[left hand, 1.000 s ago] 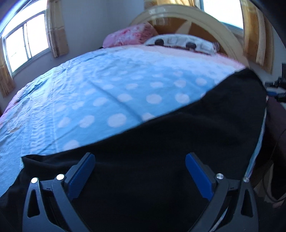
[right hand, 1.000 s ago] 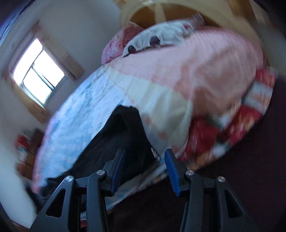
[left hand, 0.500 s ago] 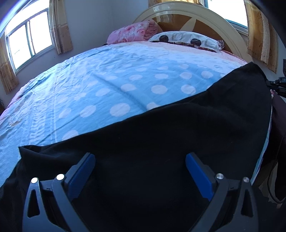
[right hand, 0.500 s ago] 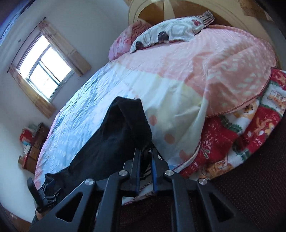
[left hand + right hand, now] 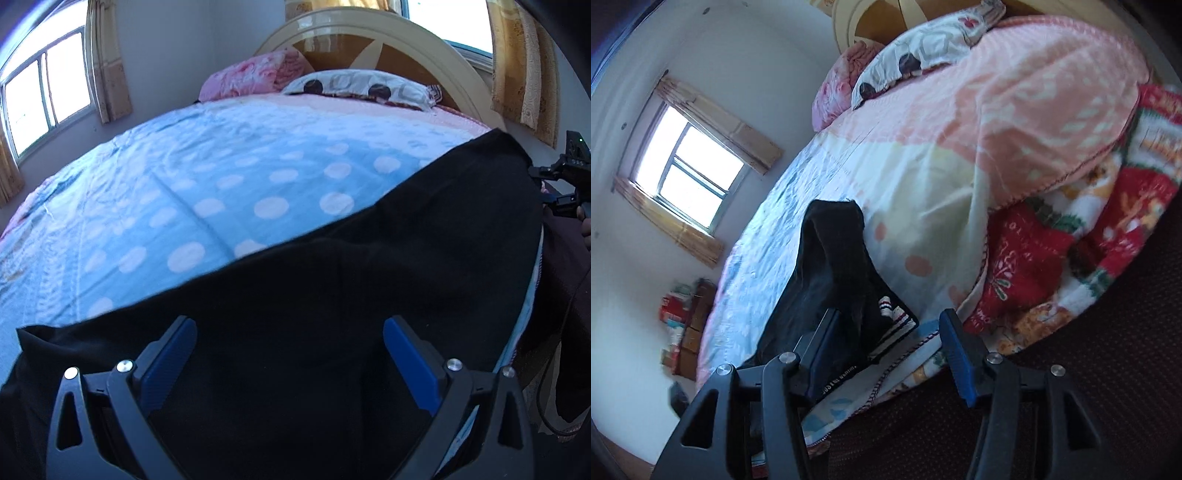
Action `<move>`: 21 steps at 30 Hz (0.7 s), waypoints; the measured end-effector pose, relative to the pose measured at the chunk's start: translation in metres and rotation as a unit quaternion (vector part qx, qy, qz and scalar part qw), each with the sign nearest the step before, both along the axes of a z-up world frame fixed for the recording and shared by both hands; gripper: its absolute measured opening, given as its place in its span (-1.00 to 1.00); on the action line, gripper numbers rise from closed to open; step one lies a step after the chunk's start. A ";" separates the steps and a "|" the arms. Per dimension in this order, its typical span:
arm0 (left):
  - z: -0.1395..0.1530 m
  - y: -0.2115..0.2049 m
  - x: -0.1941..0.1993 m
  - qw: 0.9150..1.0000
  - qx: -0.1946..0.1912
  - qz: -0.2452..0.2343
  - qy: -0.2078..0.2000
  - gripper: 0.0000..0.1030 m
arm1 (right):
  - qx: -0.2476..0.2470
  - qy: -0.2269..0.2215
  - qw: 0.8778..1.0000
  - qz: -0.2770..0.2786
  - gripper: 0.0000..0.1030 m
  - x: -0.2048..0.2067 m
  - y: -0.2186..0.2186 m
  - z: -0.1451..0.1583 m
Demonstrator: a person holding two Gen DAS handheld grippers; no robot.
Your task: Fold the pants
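- Right gripper (image 5: 886, 354): jaws apart, have just been opening; pads press on nothing. Black pants (image 5: 834, 280) w/ striped label lie just ahead, nearer the left pad – looks like a release so the cloth settles flat by the bed edge.
- Left gripper (image 5: 288, 365): jaws wide, nothing pinched; blue pads hang over the dark fabric, prob. lined up to take a fresh hold.
- Pants in left view (image 5: 332, 295): one long black band across the near side of the bed, far end reaching to the other gripper at the right rim – stretched out lengthwise, which suits a fold end to end.
- Blue dotted sheet (image 5: 221, 192) bare beyond the pants = room to fold onto.
- Pink blanket (image 5: 1015, 122) & red patterned one (image 5: 1071, 258) sit clear of the pants, toward the pillow (image 5: 362, 86) & headboard (image 5: 369, 48).
- Judgement: early stage, laying out done, no fold visible yet.
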State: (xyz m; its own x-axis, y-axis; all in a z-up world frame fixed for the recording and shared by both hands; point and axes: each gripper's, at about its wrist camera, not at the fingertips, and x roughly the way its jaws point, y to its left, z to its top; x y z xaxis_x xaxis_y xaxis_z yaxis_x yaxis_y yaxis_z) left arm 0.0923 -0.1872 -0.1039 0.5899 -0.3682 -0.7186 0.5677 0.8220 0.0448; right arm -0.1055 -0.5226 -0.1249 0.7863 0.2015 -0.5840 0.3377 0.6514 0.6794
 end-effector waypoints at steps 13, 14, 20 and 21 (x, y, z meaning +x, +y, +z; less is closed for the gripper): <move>-0.006 -0.001 0.000 1.000 0.007 0.008 0.005 1.00 | -0.001 -0.058 0.998 0.016 -0.41 -0.009 0.010 0.011; -0.006 0.000 0.000 1.000 0.006 0.008 0.006 1.00 | 0.002 -0.062 0.998 0.015 -0.42 -0.010 0.009 0.010; -0.007 0.000 -0.001 1.000 0.008 0.009 0.005 1.00 | 0.014 -0.045 0.999 0.004 -0.29 -0.007 0.001 -0.001; -0.007 0.000 -0.001 1.000 0.008 0.009 0.005 1.00 | 0.014 -0.047 0.999 0.005 -0.29 -0.007 0.001 -0.001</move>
